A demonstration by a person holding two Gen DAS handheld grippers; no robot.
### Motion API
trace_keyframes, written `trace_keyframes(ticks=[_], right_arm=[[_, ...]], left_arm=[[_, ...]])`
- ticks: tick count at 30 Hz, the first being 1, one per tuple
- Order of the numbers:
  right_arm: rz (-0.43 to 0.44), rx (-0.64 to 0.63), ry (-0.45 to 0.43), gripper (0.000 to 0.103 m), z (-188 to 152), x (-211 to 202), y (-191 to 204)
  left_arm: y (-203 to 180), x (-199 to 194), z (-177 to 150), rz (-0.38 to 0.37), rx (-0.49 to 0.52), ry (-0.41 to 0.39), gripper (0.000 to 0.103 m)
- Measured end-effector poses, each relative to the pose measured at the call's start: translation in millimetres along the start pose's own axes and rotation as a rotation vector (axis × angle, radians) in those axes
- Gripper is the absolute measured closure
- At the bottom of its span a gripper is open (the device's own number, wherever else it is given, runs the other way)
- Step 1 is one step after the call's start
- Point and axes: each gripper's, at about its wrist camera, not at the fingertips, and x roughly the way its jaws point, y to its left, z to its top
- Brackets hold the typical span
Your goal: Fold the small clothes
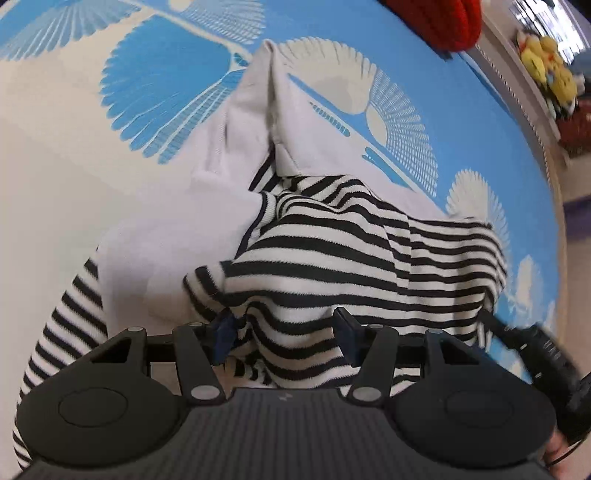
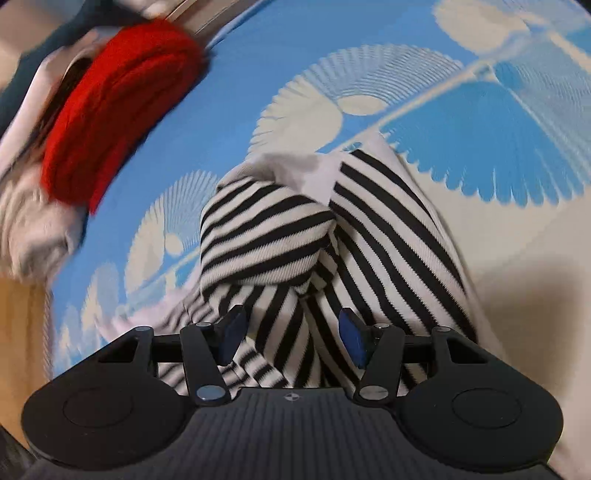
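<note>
A small black-and-white striped top (image 1: 332, 251) with white panels (image 1: 236, 122) lies bunched on the blue and cream patterned cloth (image 1: 110, 147). My left gripper (image 1: 284, 336) is open, its jaws wide apart over the striped hem, with fabric lying between them. The same striped top (image 2: 280, 229) fills the middle of the right wrist view in a bunched fold. My right gripper (image 2: 291, 339) is open too, its blue pads (image 2: 351, 341) spread on either side of the striped fabric. The right gripper's black body (image 1: 539, 354) shows at the right edge of the left wrist view.
A red knitted garment (image 2: 118, 110) lies on other pale clothes (image 2: 33, 229) at the far edge of the cloth; it also shows in the left wrist view (image 1: 439, 22). Yellow plush toys (image 1: 550, 70) sit on a shelf beyond the cloth's edge.
</note>
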Motion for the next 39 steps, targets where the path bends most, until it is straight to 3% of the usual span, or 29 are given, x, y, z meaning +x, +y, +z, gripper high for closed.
trace_keyframes(ticks=[3, 5, 6, 7, 9, 11, 13, 15, 18, 20, 22, 24, 27, 29, 31, 33, 36, 37, 38, 39], right_arm=[[0.041, 0.072, -0.010, 0.060, 3, 6, -4], [0.063, 0.095, -0.013, 0.098, 4, 8, -5], [0.074, 0.106, -0.022, 0.100, 6, 7, -3], [0.103, 0.117, -0.043, 0.102, 8, 2, -1], [0.220, 0.130, -0.113, 0.102, 13, -17, 6], [0.420, 0.078, -0.241, 0.102, 17, -52, 21], [0.499, -0.002, -0.322, 0.102, 16, -77, 30], [0.412, 0.004, -0.241, 0.102, 15, -72, 27], [-0.052, 0.013, 0.049, 0.102, 1, -24, -3], [-0.212, 0.083, 0.146, 0.102, -12, -6, -30], [-0.177, 0.160, 0.145, 0.099, -10, -7, -40], [-0.129, 0.115, 0.058, 0.099, -1, -22, -32], [-0.089, 0.036, -0.071, 0.075, 10, -39, -18], [-0.038, 0.025, -0.076, 0.047, 17, -36, -16], [0.011, 0.038, -0.022, 0.044, 21, -23, -15], [0.038, 0.046, 0.008, 0.044, 15, -16, -14], [0.006, 0.028, 0.025, 0.046, 5, -3, -9], [-0.006, 0.023, 0.021, 0.057, 4, -1, -9], [-0.012, 0.017, 0.014, 0.083, 2, 5, -3], [-0.003, 0.012, 0.005, 0.097, 3, 5, -1]], left_arm=[[-1, 6, 3, 0.011, 0.020, 0.001, 0.048], [-2, 10, 7, 0.013, 0.038, -0.006, 0.070], [0, 6, 10, 0.004, 0.040, -0.030, 0.088], [2, -1, 14, -0.020, 0.030, -0.075, 0.098], [9, -30, 20, -0.089, 0.002, -0.226, 0.099], [13, -62, 25, -0.168, 0.033, -0.399, 0.099], [21, -69, 29, -0.219, 0.044, -0.407, 0.099], [35, -53, 33, -0.219, 0.010, -0.285, 0.098], [60, -11, 31, -0.067, -0.055, -0.024, 0.097], [75, 5, 27, -0.058, -0.120, 0.076, 0.089], [81, 0, 29, -0.073, -0.159, 0.076, 0.073], [79, -14, 33, -0.066, -0.136, 0.018, 0.064], [78, -29, 38, -0.060, -0.127, -0.064, 0.061], [76, -32, 40, -0.076, -0.140, -0.080, 0.060], [73, -30, 40, -0.096, -0.147, -0.086, 0.059], [64, -30, 38, -0.105, -0.127, -0.092, 0.059], [53, -18, 35, -0.084, -0.064, -0.094, 0.059], [49, -13, 35, -0.082, -0.043, -0.091, 0.066], [46, -10, 34, -0.088, -0.028, -0.093, 0.076], [44, -10, 33, -0.114, -0.016, -0.101, 0.098]])
